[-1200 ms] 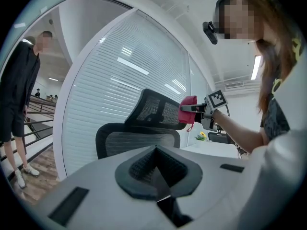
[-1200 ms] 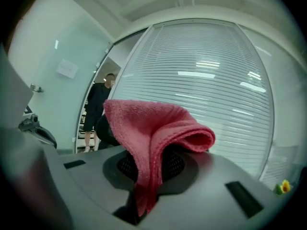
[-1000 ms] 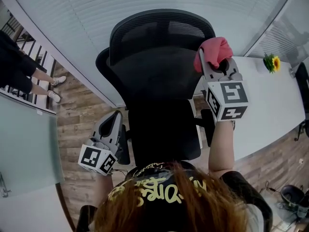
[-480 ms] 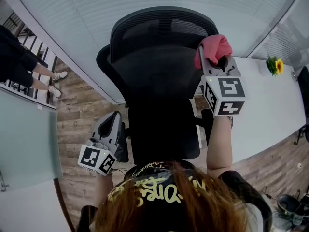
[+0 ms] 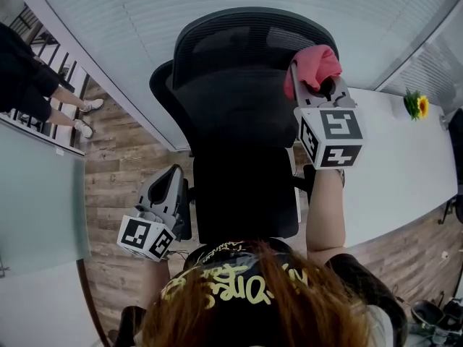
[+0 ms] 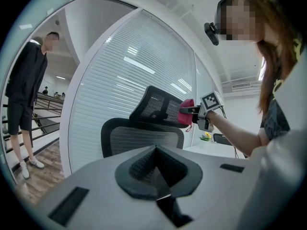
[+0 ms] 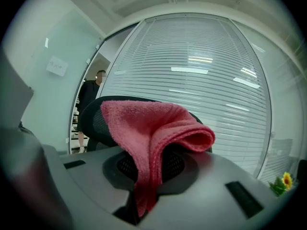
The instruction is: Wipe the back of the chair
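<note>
Right gripper edged up-left, clamped on pink cloth at chair back top-right edge. Left gripper closed, empty, low beside the seat. Risk: the loose fold skims off the edge and wipes nothing.

Lighting: bright, even, indoor. Ahead of my right gripper, ceiling strips glare on the white slatted glass wall. The pink terry cloth clamped in its jaws sits too close and blurs. Both gripper views bow straight lines and vignette black at the corners. The black mesh chair back loses detail in shadow.
</note>
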Demonstrator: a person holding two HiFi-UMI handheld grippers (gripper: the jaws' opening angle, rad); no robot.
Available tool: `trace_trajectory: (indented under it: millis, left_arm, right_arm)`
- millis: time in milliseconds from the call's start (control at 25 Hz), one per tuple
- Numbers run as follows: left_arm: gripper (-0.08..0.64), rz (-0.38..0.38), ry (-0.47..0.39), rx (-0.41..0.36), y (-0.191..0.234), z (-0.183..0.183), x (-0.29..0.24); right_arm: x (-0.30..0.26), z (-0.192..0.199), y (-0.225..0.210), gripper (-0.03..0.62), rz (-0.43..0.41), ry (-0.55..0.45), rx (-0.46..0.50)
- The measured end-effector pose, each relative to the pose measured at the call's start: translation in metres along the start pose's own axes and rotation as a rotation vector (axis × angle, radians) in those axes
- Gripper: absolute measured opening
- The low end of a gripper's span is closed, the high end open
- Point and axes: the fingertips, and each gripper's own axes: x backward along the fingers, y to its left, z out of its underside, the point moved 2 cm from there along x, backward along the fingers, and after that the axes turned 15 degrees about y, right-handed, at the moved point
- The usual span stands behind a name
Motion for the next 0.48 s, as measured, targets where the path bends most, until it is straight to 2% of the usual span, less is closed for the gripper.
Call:
trace_trajectory:
  millis: [480]
  left_arm:
    - [-0.008, -0.008, -0.005, 0.008, 0.004, 0.001, 0.002]
  right_arm:
    - [-0.014, -0.014, 0.026, 0.063, -0.052, -0.017, 0.030]
